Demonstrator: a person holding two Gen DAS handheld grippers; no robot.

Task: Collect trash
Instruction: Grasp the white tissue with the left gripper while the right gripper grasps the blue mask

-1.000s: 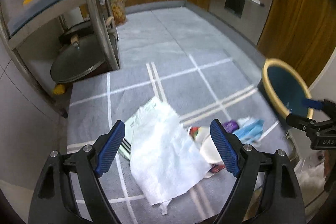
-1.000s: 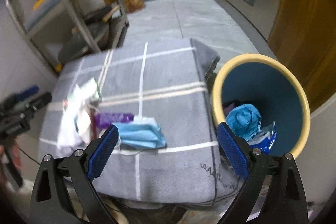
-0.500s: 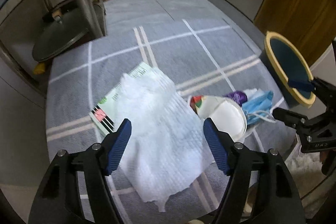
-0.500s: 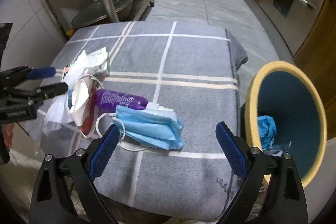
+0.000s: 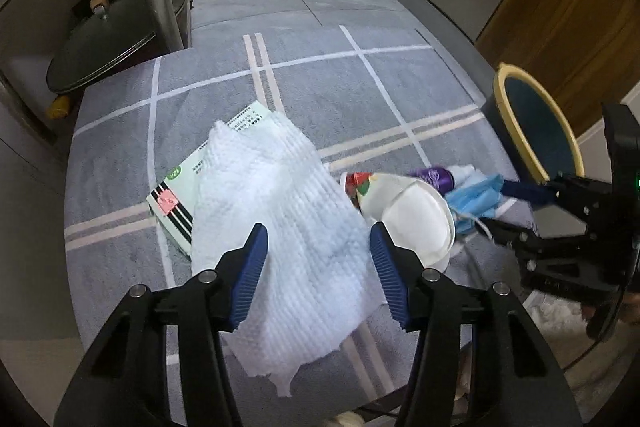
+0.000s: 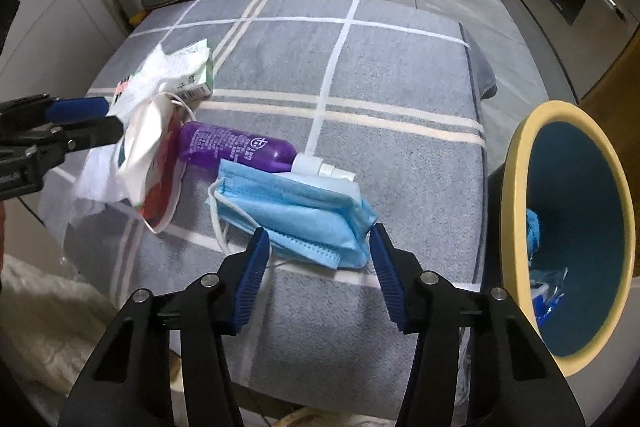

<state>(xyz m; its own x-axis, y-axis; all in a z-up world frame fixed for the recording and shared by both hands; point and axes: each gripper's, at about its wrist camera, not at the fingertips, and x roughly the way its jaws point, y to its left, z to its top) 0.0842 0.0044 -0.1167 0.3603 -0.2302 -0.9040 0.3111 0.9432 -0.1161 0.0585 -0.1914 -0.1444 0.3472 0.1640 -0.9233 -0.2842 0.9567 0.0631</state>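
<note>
Between the blue-padded fingers of the left gripper (image 5: 318,253), whose jaws have just been closing, a white embossed paper towel (image 5: 280,227) is framed on the grey checked cloth (image 5: 360,87); the pads are spread and no pinch can be seen. Partly under the towel, just beyond the left finger, a white and green cardboard box (image 5: 176,191) is seen, its green print too small to be read. Beyond the right finger a white moulded face mask (image 5: 416,223) lies on a red-printed wrapper (image 5: 358,183).

The right gripper (image 6: 318,239) has likewise just been closing; its fingers straddle the near edge of a folded blue surgical mask (image 6: 296,215), apart from it. Just beyond the mask a purple plastic spray bottle (image 6: 236,147) lies on its side, its white lettering illegible. Well right of the fingers, a teal bin with a yellow rim (image 6: 516,163) holds blue scraps.
</note>
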